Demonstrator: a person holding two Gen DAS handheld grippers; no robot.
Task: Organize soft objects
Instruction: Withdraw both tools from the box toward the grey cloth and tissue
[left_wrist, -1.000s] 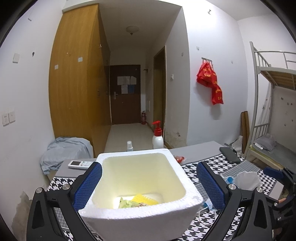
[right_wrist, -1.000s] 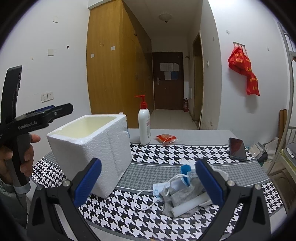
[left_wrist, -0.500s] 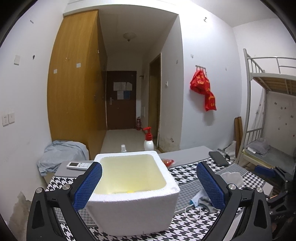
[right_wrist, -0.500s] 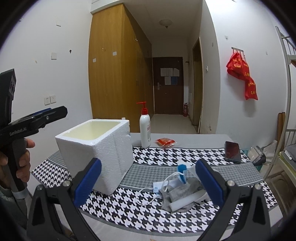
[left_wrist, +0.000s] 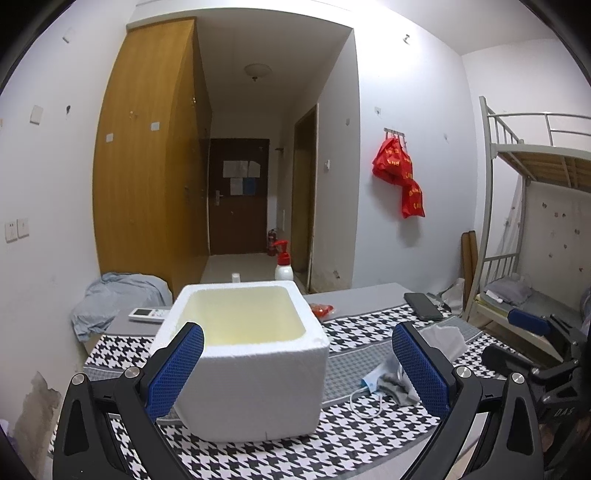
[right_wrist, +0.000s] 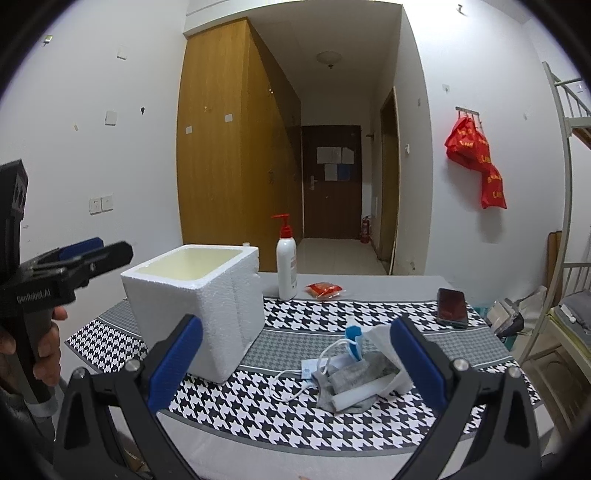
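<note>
two spread grippers, right gripper (right_wrist: 295, 354) near soft pile (right_wrist: 354, 380)

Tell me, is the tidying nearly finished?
Not yet. From these views the inside of the foam box is hidden, so what's packed can't be told. Both the left gripper and the right gripper are open and hold nothing. Left to do: the pile of soft things, a face mask and grey cloth, lies on the table beside the box.

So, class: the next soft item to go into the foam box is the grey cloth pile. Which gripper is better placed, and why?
Right. The right gripper is open, facing the grey cloth pile; the left gripper faces the foam box.
</note>
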